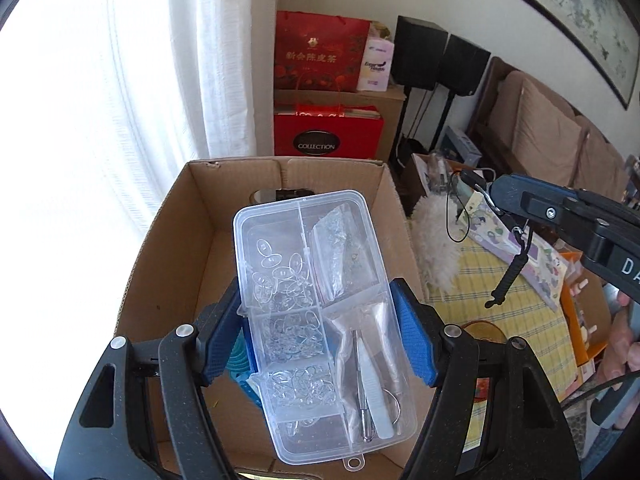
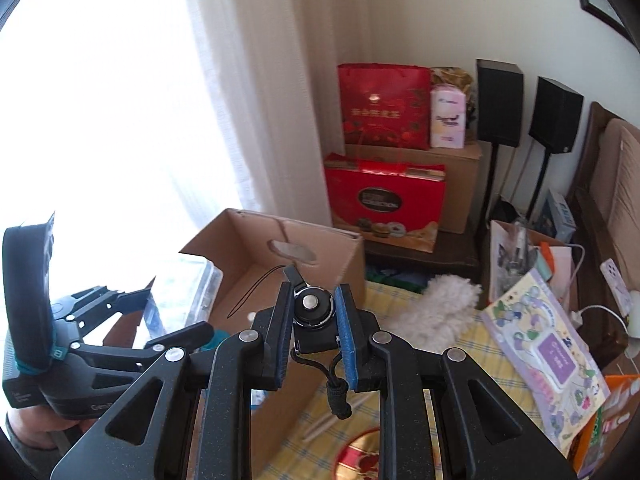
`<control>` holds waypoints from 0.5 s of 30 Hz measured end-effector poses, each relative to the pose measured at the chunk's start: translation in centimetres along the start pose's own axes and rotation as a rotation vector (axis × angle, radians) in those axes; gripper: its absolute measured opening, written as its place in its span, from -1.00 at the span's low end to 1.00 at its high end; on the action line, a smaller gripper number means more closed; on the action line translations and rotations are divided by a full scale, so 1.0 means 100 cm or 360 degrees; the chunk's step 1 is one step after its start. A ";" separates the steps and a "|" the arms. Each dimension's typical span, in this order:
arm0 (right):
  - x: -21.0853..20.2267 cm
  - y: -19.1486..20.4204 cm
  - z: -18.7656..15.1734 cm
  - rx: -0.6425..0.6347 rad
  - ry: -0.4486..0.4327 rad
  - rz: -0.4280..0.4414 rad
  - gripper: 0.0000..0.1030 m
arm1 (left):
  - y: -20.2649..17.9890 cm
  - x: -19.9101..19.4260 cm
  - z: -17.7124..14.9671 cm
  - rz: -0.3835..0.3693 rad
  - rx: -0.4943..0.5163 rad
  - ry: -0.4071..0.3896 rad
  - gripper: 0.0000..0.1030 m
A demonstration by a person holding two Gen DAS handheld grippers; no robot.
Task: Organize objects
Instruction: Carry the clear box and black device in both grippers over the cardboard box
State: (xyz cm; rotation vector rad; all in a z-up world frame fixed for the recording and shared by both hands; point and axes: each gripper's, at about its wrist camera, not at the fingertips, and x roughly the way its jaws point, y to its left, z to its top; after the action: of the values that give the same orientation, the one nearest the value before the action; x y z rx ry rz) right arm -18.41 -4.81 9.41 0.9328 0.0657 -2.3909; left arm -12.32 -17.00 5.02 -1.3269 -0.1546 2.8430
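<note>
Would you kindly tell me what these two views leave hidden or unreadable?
- Cardboard box floor, left wrist view: mostly covered by the clear organizer held in the left gripper.
- Dark item at the box's far wall, left wrist view: only a sliver shows past the organizer.
- Black clip in the right gripper, right wrist view: its sides are covered by the jaws.
- Window, both views: blown out white.

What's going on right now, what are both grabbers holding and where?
Left gripper clamps clear compartment box over open cardboard box. Right gripper shut on small black lanyard gadget, beside the carton. Nothing blocking.
</note>
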 end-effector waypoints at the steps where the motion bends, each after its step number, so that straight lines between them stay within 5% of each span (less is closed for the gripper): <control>1: 0.003 0.005 0.001 -0.0008 0.0004 0.0014 -0.60 | 0.004 0.001 -0.002 0.0007 -0.0005 0.0007 0.32; 15: 0.049 0.052 -0.004 -0.0047 0.0105 0.0129 -0.60 | 0.042 0.042 -0.043 0.0032 -0.0049 0.0204 0.32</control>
State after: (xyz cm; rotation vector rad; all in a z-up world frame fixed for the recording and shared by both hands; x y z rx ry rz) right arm -18.35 -11.48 6.77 0.9820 0.0865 -2.2791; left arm -11.58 -20.58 -1.32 -1.5198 -0.1861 2.7711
